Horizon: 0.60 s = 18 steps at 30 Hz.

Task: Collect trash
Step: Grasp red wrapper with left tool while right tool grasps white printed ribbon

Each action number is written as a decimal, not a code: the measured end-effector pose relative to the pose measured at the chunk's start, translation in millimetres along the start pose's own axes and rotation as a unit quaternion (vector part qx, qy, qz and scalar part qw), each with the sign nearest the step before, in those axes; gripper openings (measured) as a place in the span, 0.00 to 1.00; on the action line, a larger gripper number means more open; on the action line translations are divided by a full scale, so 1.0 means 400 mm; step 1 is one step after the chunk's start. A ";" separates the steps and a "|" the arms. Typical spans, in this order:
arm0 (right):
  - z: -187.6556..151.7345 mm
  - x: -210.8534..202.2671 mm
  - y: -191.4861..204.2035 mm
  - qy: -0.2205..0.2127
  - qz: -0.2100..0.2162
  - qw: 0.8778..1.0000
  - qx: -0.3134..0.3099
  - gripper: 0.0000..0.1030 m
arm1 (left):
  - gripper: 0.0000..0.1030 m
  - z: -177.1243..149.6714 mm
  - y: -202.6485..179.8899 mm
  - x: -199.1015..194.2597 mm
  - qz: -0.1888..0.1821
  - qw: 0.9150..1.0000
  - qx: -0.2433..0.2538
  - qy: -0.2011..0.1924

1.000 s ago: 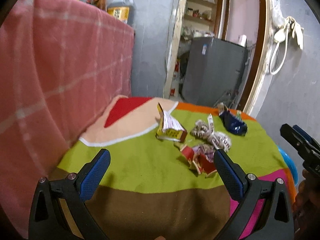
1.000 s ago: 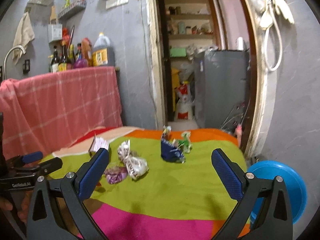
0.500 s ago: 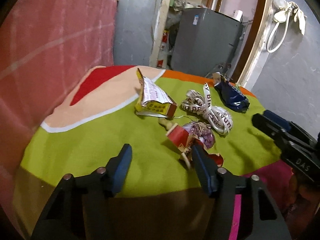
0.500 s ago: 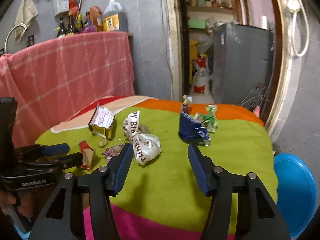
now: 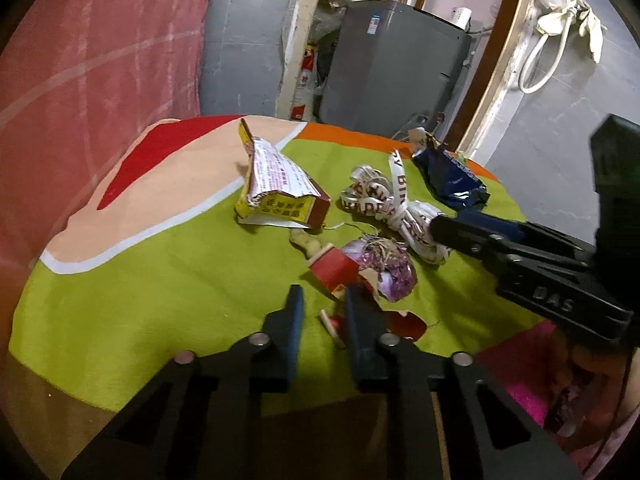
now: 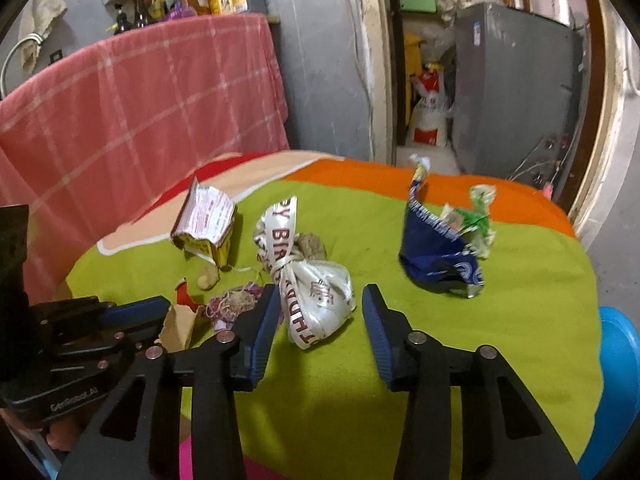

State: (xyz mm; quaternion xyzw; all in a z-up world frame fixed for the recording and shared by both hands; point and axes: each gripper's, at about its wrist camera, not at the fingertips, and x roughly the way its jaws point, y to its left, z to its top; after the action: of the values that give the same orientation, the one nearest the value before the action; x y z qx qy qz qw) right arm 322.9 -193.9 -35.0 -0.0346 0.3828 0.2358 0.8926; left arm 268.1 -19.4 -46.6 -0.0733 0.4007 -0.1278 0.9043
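Note:
Trash lies on a table under a bright green cloth (image 5: 160,280). My left gripper (image 5: 325,306) is low over a torn red carton (image 5: 334,270). Its jaws are closing around a small red-and-white scrap (image 5: 331,323), with a gap left at the left pad. A purple crumpled wrapper (image 5: 386,270) lies just beyond. My right gripper (image 6: 320,294) straddles a white printed ribbon bundle (image 6: 316,308). Its jaws are closing too, and the right pad stands clear of the bundle. A torn yellow carton (image 6: 206,224) and a dark blue wrapper (image 6: 434,256) lie farther back.
A green wrapper (image 6: 476,216) leans against the blue wrapper. A blue basin (image 6: 618,360) sits on the floor off the table's right edge. A pink checked cloth (image 6: 140,100) hangs at the left. A grey cabinet (image 6: 516,88) stands behind the table by a doorway.
Both grippers have come forward and down toward the trash, and their jaws have narrowed from wide open. The ribbon bundle now lies between the right jaws, and the scrap between the left.

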 end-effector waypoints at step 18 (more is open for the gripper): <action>-0.040 -0.085 0.021 -0.042 0.004 0.999 -0.008 0.07 | 0.01 -0.003 -0.006 -0.069 -0.008 0.999 -0.028 -0.035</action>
State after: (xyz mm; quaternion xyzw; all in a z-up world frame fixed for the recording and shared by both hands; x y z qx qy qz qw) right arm 288.4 -203.7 -21.5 -0.0305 0.3429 0.2434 0.9068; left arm 248.9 -13.8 -27.4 -0.1066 0.3717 -0.1214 0.9142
